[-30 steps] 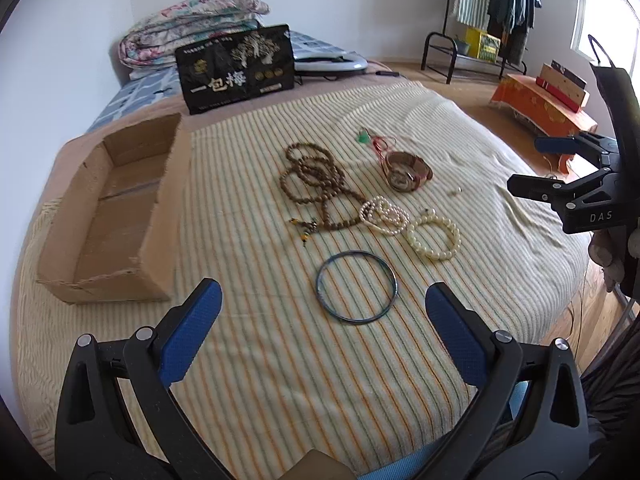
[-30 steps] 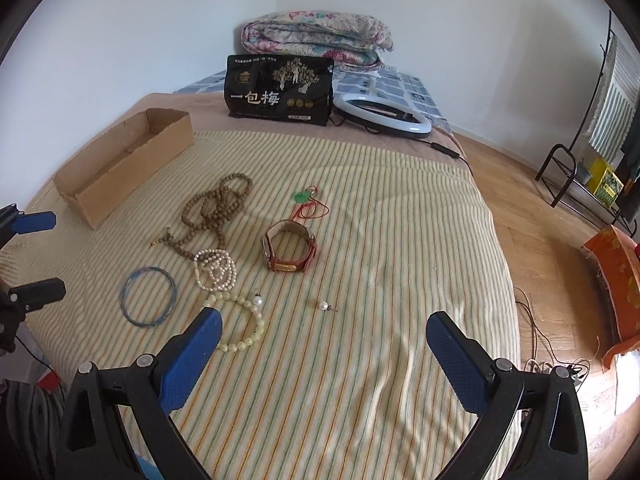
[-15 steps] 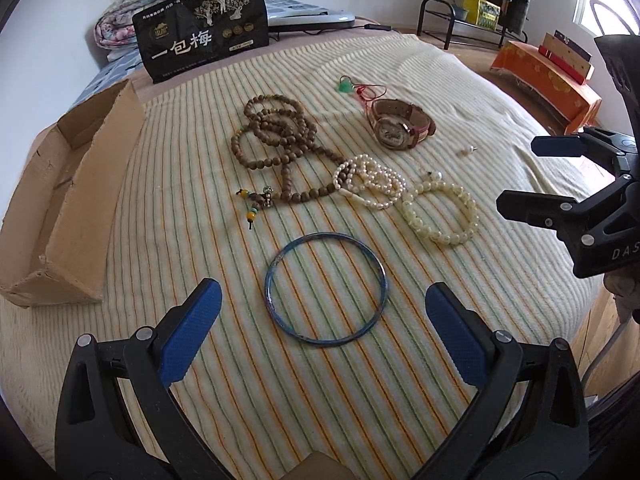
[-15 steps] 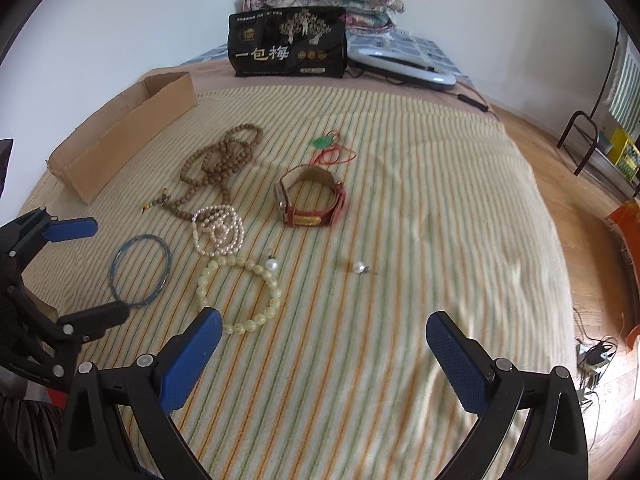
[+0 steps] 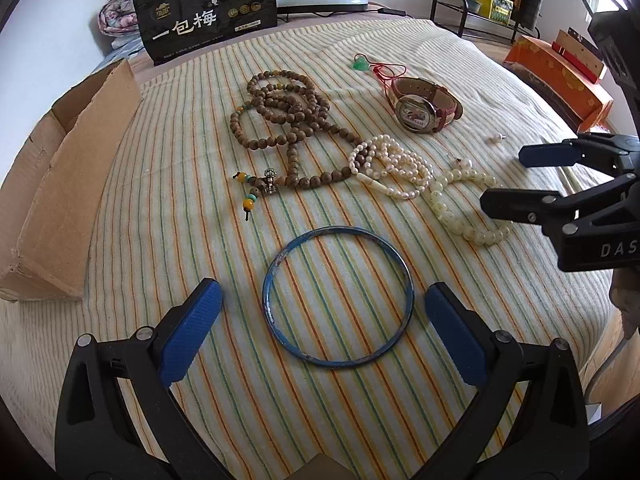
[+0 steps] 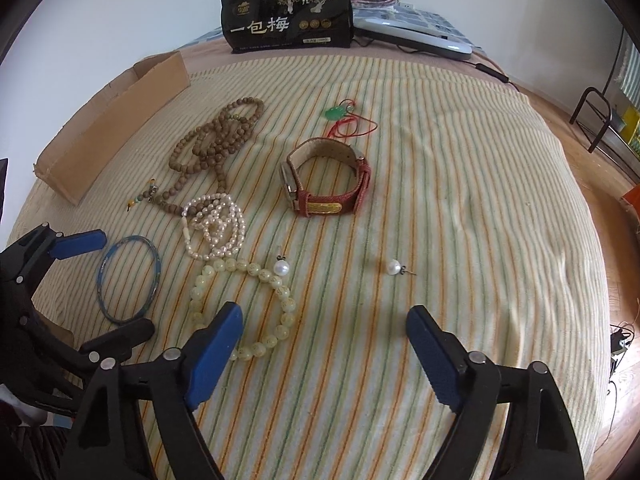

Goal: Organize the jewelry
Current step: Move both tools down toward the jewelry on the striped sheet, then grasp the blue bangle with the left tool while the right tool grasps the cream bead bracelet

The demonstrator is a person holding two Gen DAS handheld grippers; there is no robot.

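Note:
Jewelry lies on a striped bedspread. A blue bangle (image 5: 337, 297) lies just ahead of my open, empty left gripper (image 5: 324, 320); it also shows in the right wrist view (image 6: 128, 279). Beyond are brown wooden beads (image 5: 286, 120), a white pearl strand (image 5: 394, 170), a pale bead bracelet (image 5: 464, 208), a red-strapped watch (image 5: 424, 104) and a green pendant on red cord (image 5: 362, 65). My right gripper (image 6: 324, 334) is open and empty, its left finger over the pale bracelet (image 6: 248, 304). Two pearl earrings (image 6: 394, 267) lie ahead of it.
An open cardboard box (image 5: 60, 184) sits at the left edge of the bed. A black printed bag (image 5: 206, 12) and a ring light (image 6: 412, 34) lie at the far end with folded quilts. A clothes rack (image 5: 480, 0) and an orange box (image 5: 560, 76) stand on the floor at right.
Both grippers moved forward and down toward the bed; the bangle now lies close between the left fingers and the right gripper has reached the pale bracelet. Both stay open.

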